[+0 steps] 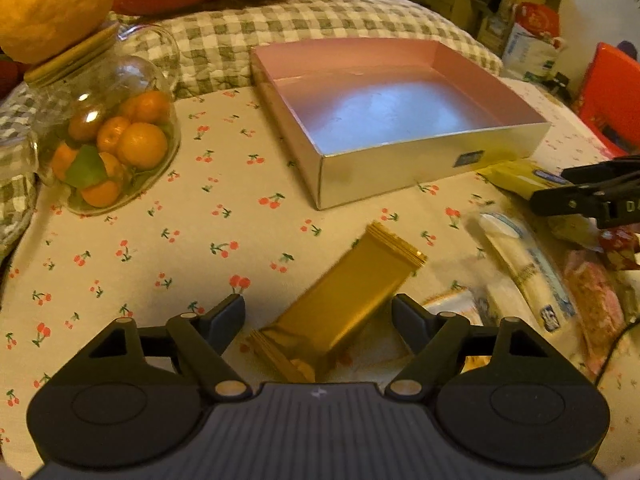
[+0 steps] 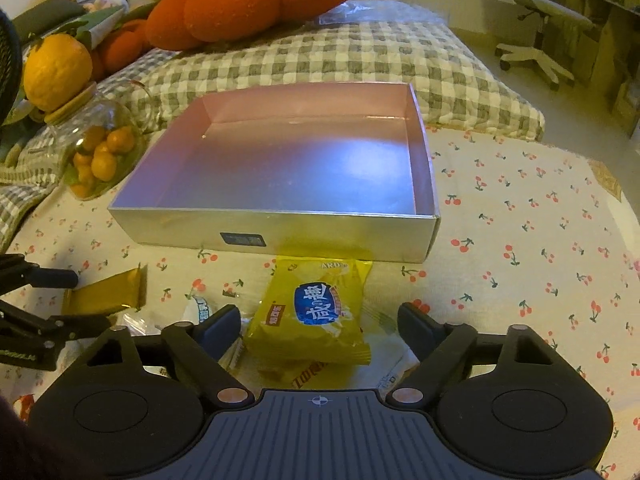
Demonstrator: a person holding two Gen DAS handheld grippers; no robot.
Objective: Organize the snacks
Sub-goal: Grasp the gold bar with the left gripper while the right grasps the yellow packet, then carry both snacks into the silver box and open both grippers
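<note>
A gold-wrapped snack bar (image 1: 344, 300) lies slanted on the cherry-print cloth, between the fingers of my left gripper (image 1: 318, 308). The jaws stand apart, with a gap on the bar's left side. A yellow snack packet with a blue label (image 2: 316, 312) lies between the fingers of my right gripper (image 2: 320, 318), and both pads are clear of it. Beyond both stands an empty silver box with a pink inside (image 1: 400, 168) (image 2: 280, 232). More wrapped snacks lie under and beside the packet, among them a long white one (image 1: 528, 272).
A glass jar of small oranges (image 1: 108, 148) lies on its side left of the box, a large yellow citrus (image 1: 52, 4) behind it. A checked quilt (image 2: 320, 56) and an orange cushion (image 2: 248, 0) lie beyond. An office chair (image 2: 540, 28) stands far right.
</note>
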